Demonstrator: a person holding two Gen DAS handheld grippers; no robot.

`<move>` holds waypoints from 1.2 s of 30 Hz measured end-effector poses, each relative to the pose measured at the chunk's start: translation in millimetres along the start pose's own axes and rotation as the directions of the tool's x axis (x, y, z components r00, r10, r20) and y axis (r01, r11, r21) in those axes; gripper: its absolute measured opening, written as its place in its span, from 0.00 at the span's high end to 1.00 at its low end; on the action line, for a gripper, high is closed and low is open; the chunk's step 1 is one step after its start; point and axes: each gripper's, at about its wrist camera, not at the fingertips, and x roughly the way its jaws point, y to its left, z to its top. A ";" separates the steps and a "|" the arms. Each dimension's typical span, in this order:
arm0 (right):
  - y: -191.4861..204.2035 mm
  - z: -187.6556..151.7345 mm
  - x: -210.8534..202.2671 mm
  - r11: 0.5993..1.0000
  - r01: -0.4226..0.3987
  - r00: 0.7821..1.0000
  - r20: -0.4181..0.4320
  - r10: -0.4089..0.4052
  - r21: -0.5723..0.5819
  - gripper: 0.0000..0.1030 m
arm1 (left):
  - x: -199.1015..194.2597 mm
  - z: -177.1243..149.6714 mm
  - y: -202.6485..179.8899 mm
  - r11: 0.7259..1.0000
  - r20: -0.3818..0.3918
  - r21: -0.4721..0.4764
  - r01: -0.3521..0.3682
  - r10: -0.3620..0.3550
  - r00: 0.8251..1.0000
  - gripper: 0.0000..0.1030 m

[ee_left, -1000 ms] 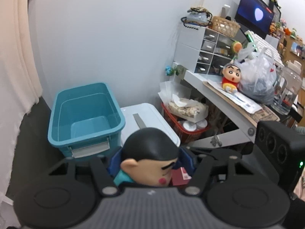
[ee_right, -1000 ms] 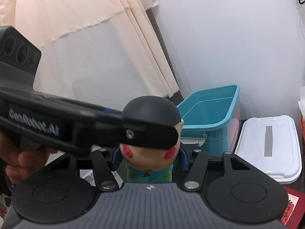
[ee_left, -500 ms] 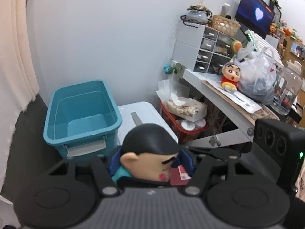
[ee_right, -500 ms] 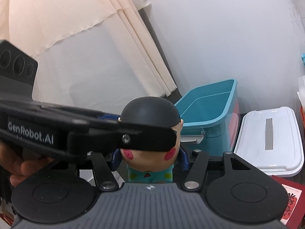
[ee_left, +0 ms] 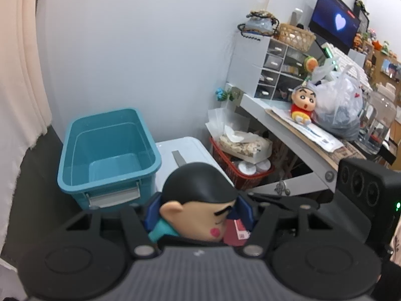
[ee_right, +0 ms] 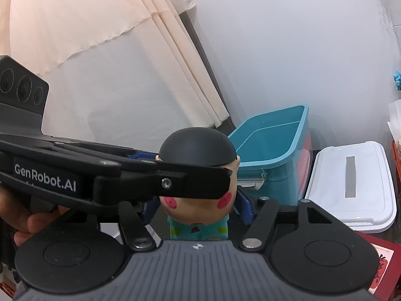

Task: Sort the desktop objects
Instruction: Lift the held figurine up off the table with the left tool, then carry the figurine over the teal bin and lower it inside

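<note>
Right wrist | left gripper point(ee_right: 200, 183) clamps figurine point(ee_right: 198, 175), hiding face | right gripper point(ee_right: 198, 208) jaws just widened | teal bin point(ee_right: 273, 140) behind

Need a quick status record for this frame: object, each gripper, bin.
object: cartoon figurine, between both grippers
left gripper: pads clamped on the figurine's head
right gripper: jaws have just been opening; figurine between them, pads seemingly off it
teal bin: on the floor beyond, open, nothing visible inside
white lidded box: beside the bin
likely stage: handover from right gripper to left, bin drop not yet done
</note>
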 end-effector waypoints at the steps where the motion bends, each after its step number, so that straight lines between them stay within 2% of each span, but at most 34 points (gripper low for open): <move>1: 0.8 -0.2 -1.3 1.000 -0.001 1.000 0.004 0.001 0.000 0.25 | -1.0 0.3 0.8 1.000 0.005 -0.003 0.000 0.000 1.000 0.37; 3: 3.1 -0.5 -3.1 1.000 -0.001 1.000 0.006 0.001 -0.005 0.19 | -2.0 0.5 2.5 1.000 0.008 -0.003 -0.005 0.005 1.000 0.37; 9: 7.8 -0.3 -6.1 0.999 0.041 0.999 -0.006 -0.041 -0.019 0.15 | -2.2 7.9 7.4 0.999 0.018 -0.006 -0.041 0.041 0.999 0.37; 17: 0.5 -0.2 -13.5 0.993 0.115 0.993 -0.019 -0.115 0.008 0.15 | -2.4 29.6 8.8 0.996 0.052 0.011 -0.092 0.091 0.994 0.37; 32: -12.1 -1.9 -17.5 0.983 0.178 0.983 -0.038 -0.177 0.037 0.14 | 15.0 70.8 26.6 0.984 0.102 -0.025 -0.176 0.178 0.979 0.37; 36: -18.9 -4.8 -13.4 0.977 0.204 0.977 -0.068 -0.200 0.056 0.14 | 21.0 82.2 32.4 0.980 0.111 -0.028 -0.197 0.199 0.974 0.37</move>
